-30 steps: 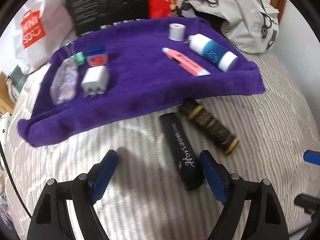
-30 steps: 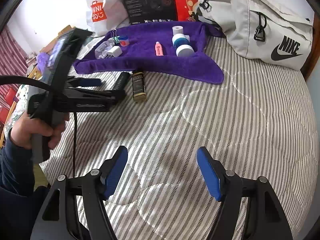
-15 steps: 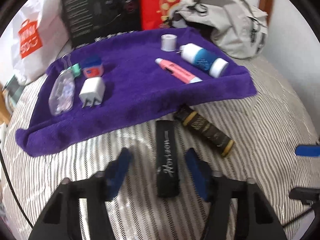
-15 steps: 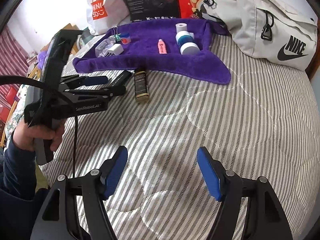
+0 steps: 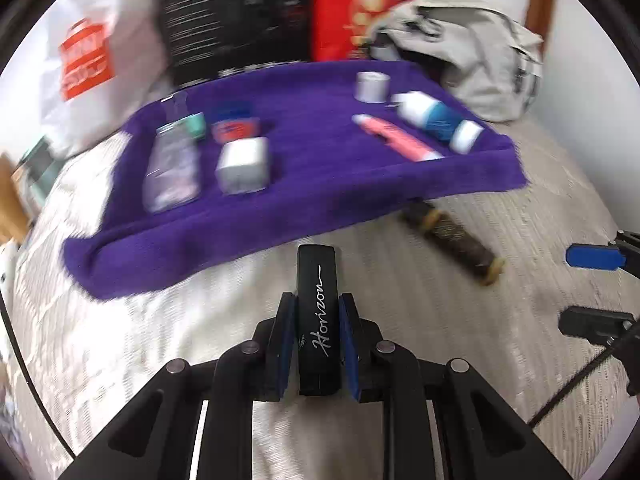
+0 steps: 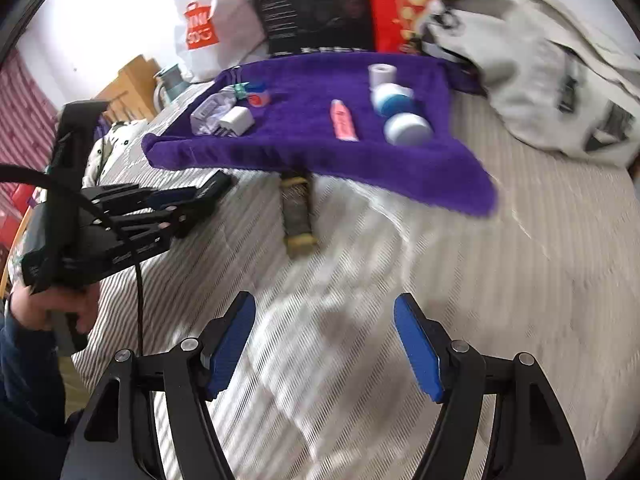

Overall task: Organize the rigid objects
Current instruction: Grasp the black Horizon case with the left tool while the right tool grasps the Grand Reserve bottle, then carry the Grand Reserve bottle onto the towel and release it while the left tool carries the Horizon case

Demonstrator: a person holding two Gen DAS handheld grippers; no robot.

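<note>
My left gripper [image 5: 318,312] is shut on a black bar marked "Horizon" [image 5: 318,300], held just above the striped bedcover near the purple towel [image 5: 304,184]. In the right wrist view the same left gripper [image 6: 180,200] grips the black bar [image 6: 218,186] at the left. A dark tube with gold ends [image 5: 452,236] [image 6: 296,210] lies on the cover at the towel's front edge. On the towel lie a white charger [image 5: 242,164], a clear pouch [image 5: 172,168], a pink pen [image 5: 396,138] and a blue-white bottle [image 5: 438,124]. My right gripper [image 6: 324,344] is open over bare cover.
A grey bag [image 6: 536,68] lies at the back right. A black box [image 6: 312,4], a red pack [image 6: 412,4] and a white shopping bag [image 6: 200,20] stand behind the towel. A hand [image 6: 52,308] holds the left gripper's handle.
My left gripper moved in over the black bar and went from open to shut on it. The right gripper drifted forward toward the towel and stays open.
</note>
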